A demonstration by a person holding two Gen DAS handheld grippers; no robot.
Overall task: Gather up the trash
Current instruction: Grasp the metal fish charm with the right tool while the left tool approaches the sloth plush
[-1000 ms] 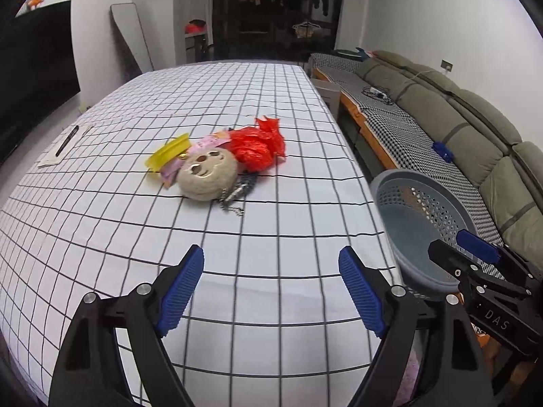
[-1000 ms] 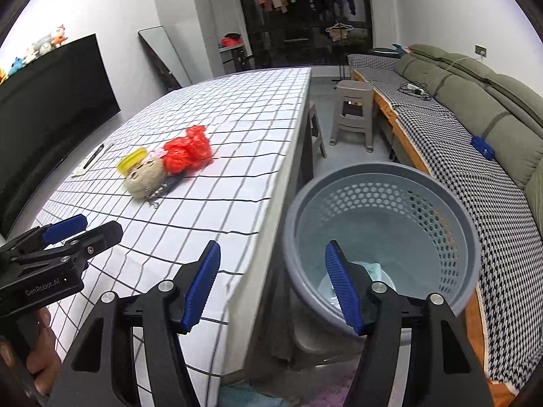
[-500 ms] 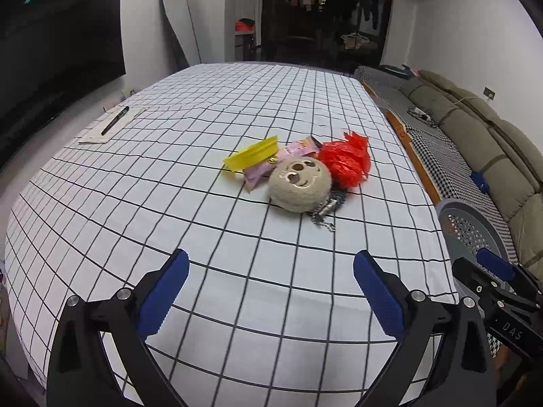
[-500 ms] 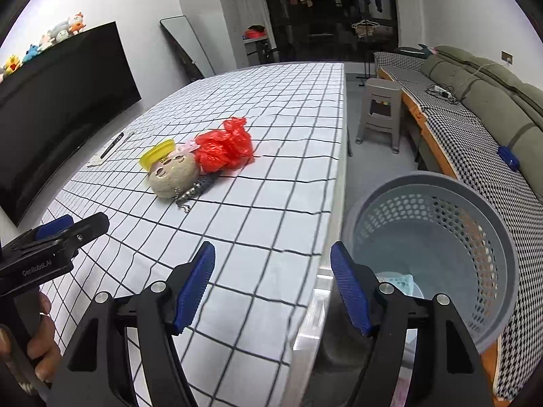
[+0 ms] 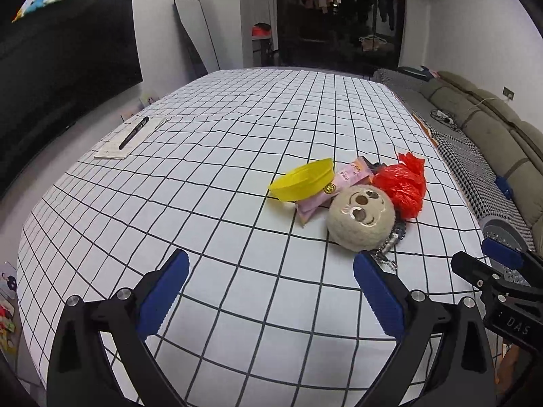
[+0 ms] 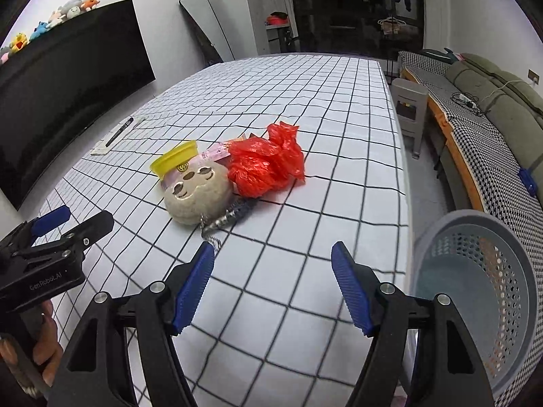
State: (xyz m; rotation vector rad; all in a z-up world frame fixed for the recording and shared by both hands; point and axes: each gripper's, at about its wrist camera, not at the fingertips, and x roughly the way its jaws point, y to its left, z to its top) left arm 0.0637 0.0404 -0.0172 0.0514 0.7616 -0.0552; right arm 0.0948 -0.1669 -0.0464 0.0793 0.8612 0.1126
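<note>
A small pile lies on the checked tablecloth (image 5: 210, 203): a crumpled red plastic bag (image 5: 405, 186) (image 6: 268, 164), a yellow plastic lid (image 5: 302, 179) (image 6: 174, 161), a pink wrapper (image 5: 339, 183) (image 6: 213, 152) and a round beige plush face (image 5: 361, 217) (image 6: 197, 195) with a metal chain (image 6: 230, 215). My left gripper (image 5: 269, 264) hovers open just short of the plush, nothing between its pads. My right gripper (image 6: 273, 254) is open and empty, to the right of the left one, near the chain. A grey perforated basket (image 6: 475, 305) stands beside the table's right edge.
A pen on a sheet of paper (image 5: 134, 132) lies at the far left of the table. A grey stool (image 6: 409, 108) and a sofa with a houndstooth cover (image 6: 482, 142) are right of the table. A large dark screen (image 6: 68, 84) fills the left wall.
Both grippers have swung left, away from the basket and over the table, so the pile is nearer. The left jaws stand wider than before; the right ones widened a little.
</note>
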